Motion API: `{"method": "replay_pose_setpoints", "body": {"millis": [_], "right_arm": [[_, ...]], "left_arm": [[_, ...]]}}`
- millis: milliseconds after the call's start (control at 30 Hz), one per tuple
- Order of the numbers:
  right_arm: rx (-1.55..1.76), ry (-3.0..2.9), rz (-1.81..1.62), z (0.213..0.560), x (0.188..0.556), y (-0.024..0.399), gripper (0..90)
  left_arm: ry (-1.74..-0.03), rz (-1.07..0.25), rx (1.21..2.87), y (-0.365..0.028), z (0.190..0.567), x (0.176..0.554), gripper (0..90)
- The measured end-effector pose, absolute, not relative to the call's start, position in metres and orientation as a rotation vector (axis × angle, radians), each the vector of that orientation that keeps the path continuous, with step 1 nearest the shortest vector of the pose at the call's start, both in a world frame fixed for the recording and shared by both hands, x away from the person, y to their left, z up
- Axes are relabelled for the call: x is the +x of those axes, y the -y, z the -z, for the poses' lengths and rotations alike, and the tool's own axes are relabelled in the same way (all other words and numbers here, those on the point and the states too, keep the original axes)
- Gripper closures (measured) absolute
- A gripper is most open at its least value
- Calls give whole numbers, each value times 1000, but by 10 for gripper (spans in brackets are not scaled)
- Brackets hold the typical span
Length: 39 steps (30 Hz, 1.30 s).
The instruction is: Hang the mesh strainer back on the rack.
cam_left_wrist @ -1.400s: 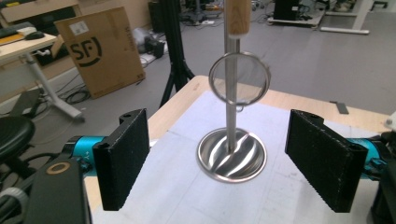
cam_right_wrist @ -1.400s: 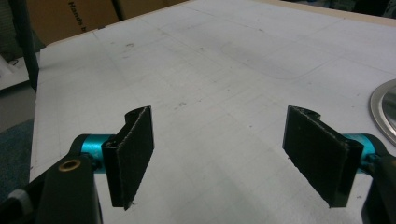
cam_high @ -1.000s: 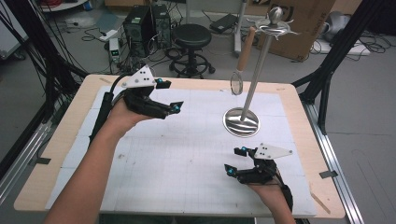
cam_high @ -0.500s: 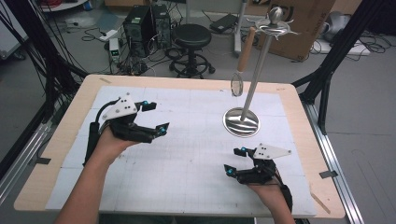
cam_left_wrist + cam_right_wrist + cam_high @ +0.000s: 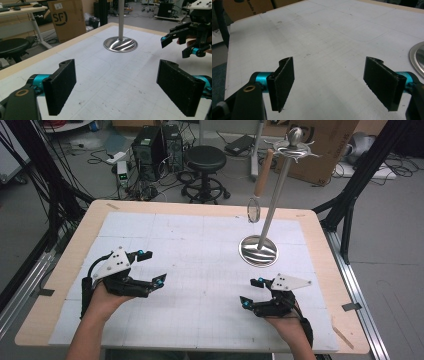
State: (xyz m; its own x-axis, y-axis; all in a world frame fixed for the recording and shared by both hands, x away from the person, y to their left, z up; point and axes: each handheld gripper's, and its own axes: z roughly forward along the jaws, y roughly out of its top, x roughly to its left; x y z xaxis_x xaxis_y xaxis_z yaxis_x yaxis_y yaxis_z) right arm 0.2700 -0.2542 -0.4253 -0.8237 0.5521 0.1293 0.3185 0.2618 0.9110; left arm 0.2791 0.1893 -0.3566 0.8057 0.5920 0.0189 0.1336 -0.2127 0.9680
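Note:
A metal stand with a round shiny base (image 5: 258, 251) and a thin pole (image 5: 277, 185) rises at the table's back right. From a hook at its top hangs a utensil with a wooden handle (image 5: 263, 167) and a small wire ring (image 5: 253, 212). My left gripper (image 5: 153, 267) is low over the white mat at the front left. Its jaws have just been opening and nothing is between its pads (image 5: 60, 87). My right gripper (image 5: 251, 293) rests open at the front right, a little in front of the stand's base (image 5: 418, 58), with nothing between its pads (image 5: 284, 80).
A white gridded mat (image 5: 200, 245) covers the wooden table (image 5: 55, 285). Beyond the far edge stand a black stool (image 5: 205, 160), computer towers (image 5: 155, 145) and a cardboard box (image 5: 325, 150). Black frame posts (image 5: 360, 175) flank the table. In the left gripper view the right gripper (image 5: 190, 37) is at upper right.
My left hand has come toward the near left and sunk close to the mat, its jaws a little wider. The right hand and the stand have not moved.

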Motion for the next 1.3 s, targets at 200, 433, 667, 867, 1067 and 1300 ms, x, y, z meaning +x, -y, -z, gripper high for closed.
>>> {"method": "replay_pose_setpoints", "body": {"millis": [200,433,667,867,1067,1300], "right_arm": [[811,-2315,-1595,425,271,255,240],[809,-2314,-1591,426,274,255,240],[828,-2319,-1587,428,277,254,239],[814,-2323,-1580,429,277,254,239],[812,-2328,-1573,429,277,253,239],[805,-2329,-1565,428,275,250,239]], "left_arm": [[-588,-448,1731,-195,360,274,127],[-617,-441,1736,-202,373,276,127],[-642,-428,1700,-214,384,275,127],[-651,-436,1716,-210,394,276,128],[-635,-435,1731,-205,397,275,128],[-623,-419,1727,-205,396,273,128]]}}
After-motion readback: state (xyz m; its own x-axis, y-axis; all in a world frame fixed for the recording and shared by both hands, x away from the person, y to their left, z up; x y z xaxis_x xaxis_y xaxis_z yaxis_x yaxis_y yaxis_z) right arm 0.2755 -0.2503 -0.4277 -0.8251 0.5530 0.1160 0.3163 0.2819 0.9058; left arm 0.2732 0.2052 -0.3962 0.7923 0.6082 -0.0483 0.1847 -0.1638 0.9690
